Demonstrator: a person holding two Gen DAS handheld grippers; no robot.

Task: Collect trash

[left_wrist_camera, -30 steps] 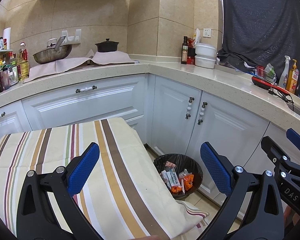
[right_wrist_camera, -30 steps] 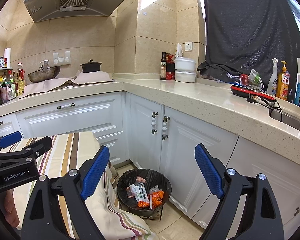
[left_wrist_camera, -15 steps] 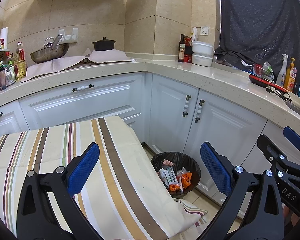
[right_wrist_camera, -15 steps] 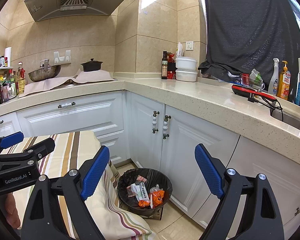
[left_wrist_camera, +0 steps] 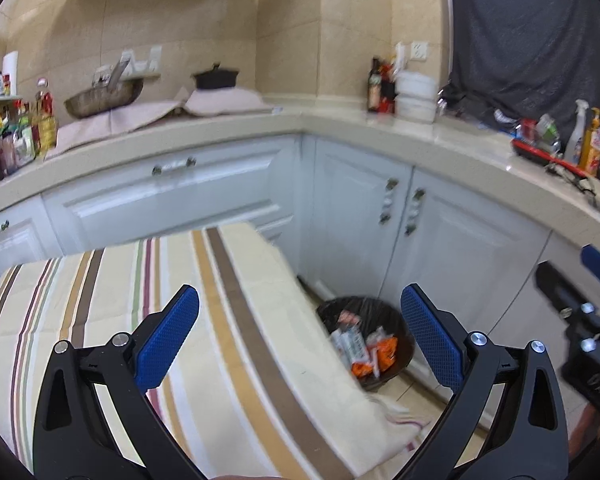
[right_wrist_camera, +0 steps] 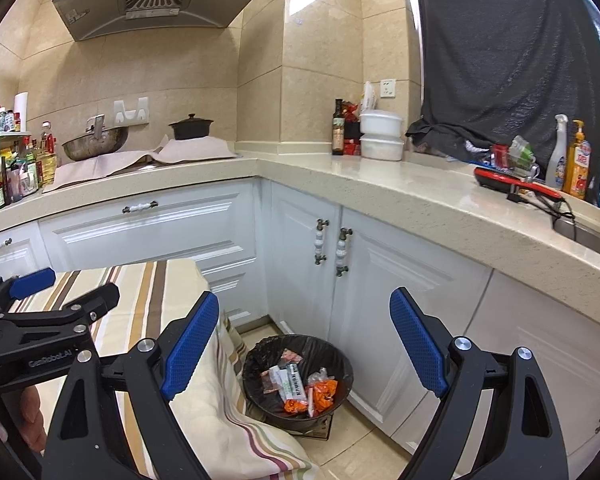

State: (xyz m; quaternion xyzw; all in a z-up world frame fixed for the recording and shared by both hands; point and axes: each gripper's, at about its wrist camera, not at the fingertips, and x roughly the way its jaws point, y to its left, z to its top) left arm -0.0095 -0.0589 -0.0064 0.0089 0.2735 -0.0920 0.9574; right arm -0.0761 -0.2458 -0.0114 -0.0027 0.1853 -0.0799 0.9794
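The left gripper [left_wrist_camera: 300, 332] hangs wide and empty over the striped cream tablecloth [left_wrist_camera: 228, 320]. Ahead and below, between the right gripper [right_wrist_camera: 304, 334]'s equally spread, empty jaws, the round black-lined trash bin [right_wrist_camera: 298, 384] sits on the floor holding what look like orange and white wrappers [right_wrist_camera: 300, 390].

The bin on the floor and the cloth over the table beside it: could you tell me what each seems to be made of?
The bin looks like dark rigid plastic, lined with a thin glossy black plastic bag; the liner crinkles at the rim. The cloth looks like matte woven fabric, cream with coloured stripes; it drapes in soft folds.
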